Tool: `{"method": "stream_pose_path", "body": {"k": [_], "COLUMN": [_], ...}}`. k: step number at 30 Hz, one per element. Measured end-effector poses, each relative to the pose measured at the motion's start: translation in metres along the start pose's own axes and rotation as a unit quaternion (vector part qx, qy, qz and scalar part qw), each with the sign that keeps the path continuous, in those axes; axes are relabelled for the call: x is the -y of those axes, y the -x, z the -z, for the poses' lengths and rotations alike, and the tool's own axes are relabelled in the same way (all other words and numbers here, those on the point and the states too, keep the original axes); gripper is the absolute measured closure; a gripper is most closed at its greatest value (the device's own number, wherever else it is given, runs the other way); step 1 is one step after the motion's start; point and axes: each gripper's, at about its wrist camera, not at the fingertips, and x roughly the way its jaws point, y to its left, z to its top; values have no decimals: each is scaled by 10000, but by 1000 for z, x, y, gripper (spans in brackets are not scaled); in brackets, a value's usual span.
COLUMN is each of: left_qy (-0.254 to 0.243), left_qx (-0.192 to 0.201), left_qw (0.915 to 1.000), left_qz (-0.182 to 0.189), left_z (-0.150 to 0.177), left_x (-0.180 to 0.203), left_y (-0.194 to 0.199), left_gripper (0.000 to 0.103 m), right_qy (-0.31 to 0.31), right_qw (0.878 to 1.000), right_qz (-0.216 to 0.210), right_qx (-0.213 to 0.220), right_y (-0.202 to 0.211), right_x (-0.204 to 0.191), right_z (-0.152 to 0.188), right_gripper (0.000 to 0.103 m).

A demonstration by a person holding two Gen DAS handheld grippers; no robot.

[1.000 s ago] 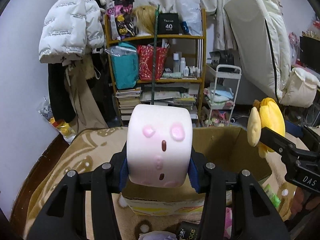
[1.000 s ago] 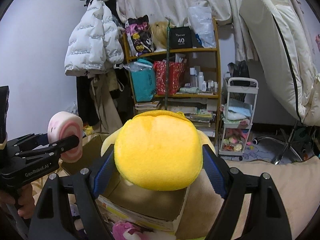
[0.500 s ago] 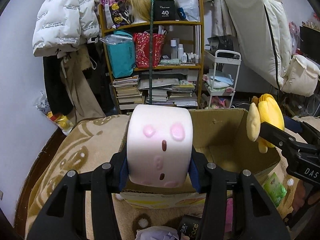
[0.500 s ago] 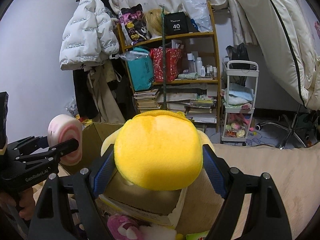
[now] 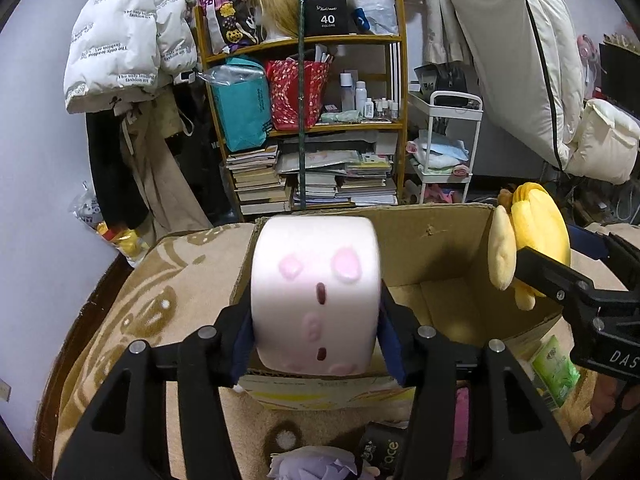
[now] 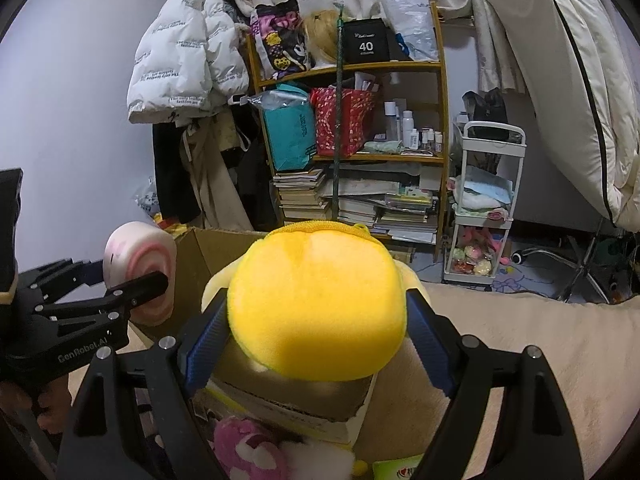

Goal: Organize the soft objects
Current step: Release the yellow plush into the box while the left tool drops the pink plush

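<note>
Now, left wrist view, pose: the left gripper point(image 5: 316, 344) tilts downward over the near edge of a cardboard box point(image 5: 448, 248).
Left jaws: they have just been opening a little, yet the blue pads still press both sides of the pink-white roll plush point(image 5: 316, 292).
Roll plush: a smooth, squashy cylinder with pale pink blotches and two dark slots, held above the box's near wall.
Box: brown corrugated card, open-topped, standing on a tan patterned blanket point(image 5: 160, 300).
Only in this view: a lilac soft item point(image 5: 308, 464) at the bottom edge, a green packet point(image 5: 556, 368) beside the box, and the right gripper point(image 5: 520, 264) seen sideways at the box's right rim.
Right wrist view, pose: the right gripper point(image 6: 316, 344) angles down at the box's corner point(image 6: 208, 252).
Right jaws: spread wide, pinching the yellow plush point(image 6: 316, 304) from both sides.
Yellow plush: fuzzy, rounded, with a zip seam along its top and paler flaps at the sides.
Only in this view: the roll's swirled pink end point(image 6: 144, 276), a hand point(image 6: 24, 408) under the left gripper, and a pink fluffy toy point(image 6: 248, 448) lying before the box.
</note>
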Motion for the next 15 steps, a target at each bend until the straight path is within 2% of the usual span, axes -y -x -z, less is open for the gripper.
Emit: {"method": "stream_pose_path", "body": {"k": [8,11,13,15], "left_qy": [-82,-38,97,178], "left_qx": [54,28,14,2], "left_qw": [9999,9998,9997,9996], "left_qz": [-122,-175,-210,-211], "left_z": [2,2,3,3], "left_x": [1,-3,-6,-9], "left_y": [4,6,8,9], "left_gripper": [47,42,36,35], "right_qy": [133,119,240,307], "right_qw": [9997,9996,9996,9994], "right_qz": [-101,-186,12,95], "right_qx": [-150,-177,-169,-98], "right_y": [-6,-5,-4,-1], "right_x": [-2,-4,-8,-10], "right_z": [5,5,6,7], "right_gripper": [10,9,0,0]}}
